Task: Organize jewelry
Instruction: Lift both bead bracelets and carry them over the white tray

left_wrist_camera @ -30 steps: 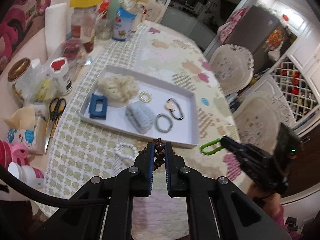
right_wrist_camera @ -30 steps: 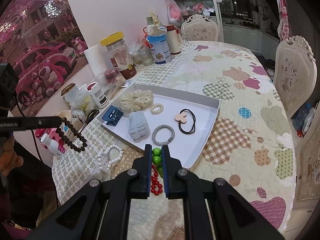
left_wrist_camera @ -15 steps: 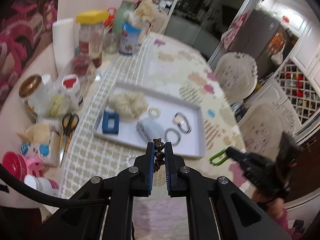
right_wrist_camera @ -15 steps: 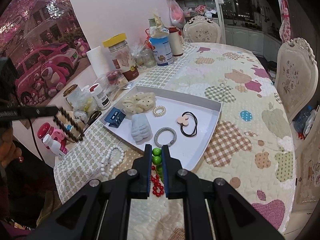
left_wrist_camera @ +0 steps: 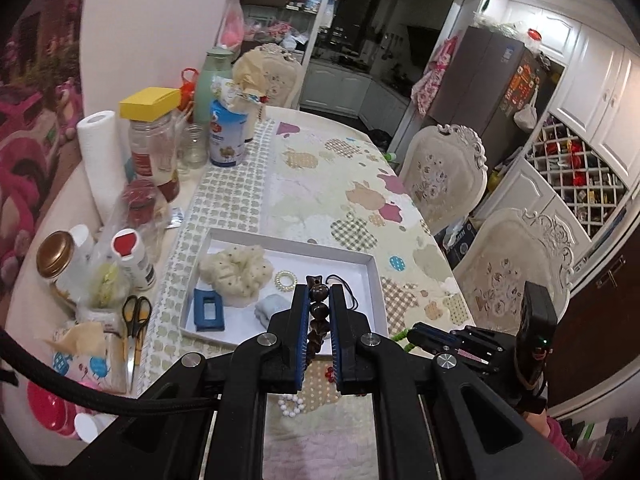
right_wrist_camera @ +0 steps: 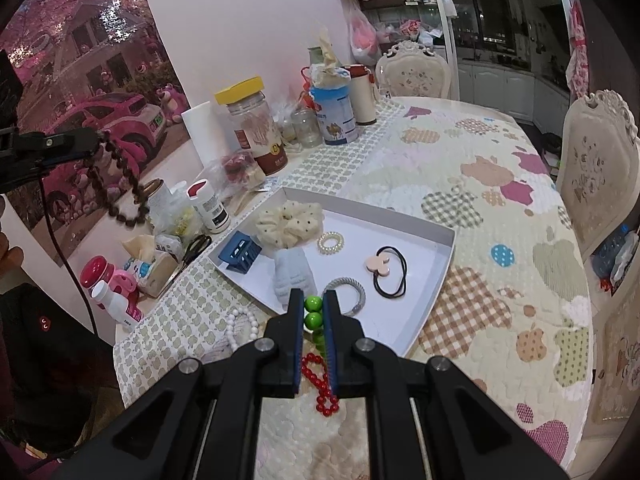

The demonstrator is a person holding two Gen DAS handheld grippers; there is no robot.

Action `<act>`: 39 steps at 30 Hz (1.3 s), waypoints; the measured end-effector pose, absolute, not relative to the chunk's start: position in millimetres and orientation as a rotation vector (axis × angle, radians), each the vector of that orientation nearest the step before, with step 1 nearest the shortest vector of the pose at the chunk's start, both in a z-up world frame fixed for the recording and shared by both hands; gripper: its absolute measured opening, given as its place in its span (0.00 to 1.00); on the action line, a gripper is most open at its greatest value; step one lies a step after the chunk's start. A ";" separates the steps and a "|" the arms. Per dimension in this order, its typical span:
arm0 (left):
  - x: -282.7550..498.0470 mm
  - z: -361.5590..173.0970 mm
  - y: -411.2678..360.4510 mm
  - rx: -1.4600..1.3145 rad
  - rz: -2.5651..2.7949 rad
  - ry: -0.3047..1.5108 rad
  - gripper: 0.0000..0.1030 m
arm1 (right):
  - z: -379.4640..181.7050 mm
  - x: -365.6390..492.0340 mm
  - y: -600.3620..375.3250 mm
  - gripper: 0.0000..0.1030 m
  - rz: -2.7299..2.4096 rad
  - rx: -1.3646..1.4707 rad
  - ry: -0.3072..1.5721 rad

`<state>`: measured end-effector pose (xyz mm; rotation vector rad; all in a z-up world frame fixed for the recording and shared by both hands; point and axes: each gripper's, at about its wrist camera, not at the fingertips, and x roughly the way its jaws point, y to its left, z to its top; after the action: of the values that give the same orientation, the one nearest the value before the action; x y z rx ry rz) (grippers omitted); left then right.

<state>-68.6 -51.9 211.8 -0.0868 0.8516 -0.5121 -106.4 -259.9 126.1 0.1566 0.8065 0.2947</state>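
At the far left, well above the table [right_wrist_camera: 460, 168], the left claw [left_wrist_camera: 319, 312] is clamped on a brown bead bracelet [right_wrist_camera: 116, 184], whose loop hangs free beside the jars. Below and to the right sits the white tray [right_wrist_camera: 436, 280], already holding a cream scrunchie [right_wrist_camera: 288, 220], a blue hair clip [right_wrist_camera: 239, 255], a pearl ring tie [right_wrist_camera: 331, 242], a grey hair tie [right_wrist_camera: 354, 292] and a black tie with a pink charm [right_wrist_camera: 390, 266]. A white bead bracelet [right_wrist_camera: 240, 322] lies on the cloth just outside the tray's near edge.

Further right, the right claw [right_wrist_camera: 313, 314] is shut on a green bead bracelet [right_wrist_camera: 313, 312], held low over the tray's near corner, with a red bead bracelet [right_wrist_camera: 320, 384] on the cloth beneath it.

To my eye the step in hand is carrying both strands to the tray. Done well, each loop should come over a bare patch, such as the open white area at the right end, and be lowered until the beads rest before the grip lets go, so nothing swings out or lands on the ties.

Both claws tilt steeply downward toward the table; the left one is held high and out to the side, the right one close in.
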 end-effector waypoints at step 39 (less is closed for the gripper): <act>81.2 60.2 -192.7 0.091 -0.650 1.105 0.00 | 44.1 -23.8 -257.7 0.09 0.247 0.258 1.009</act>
<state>81.2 -192.7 60.2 0.0915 1.1050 -0.6504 -23.8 -257.7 44.1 0.2575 1.0092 0.2470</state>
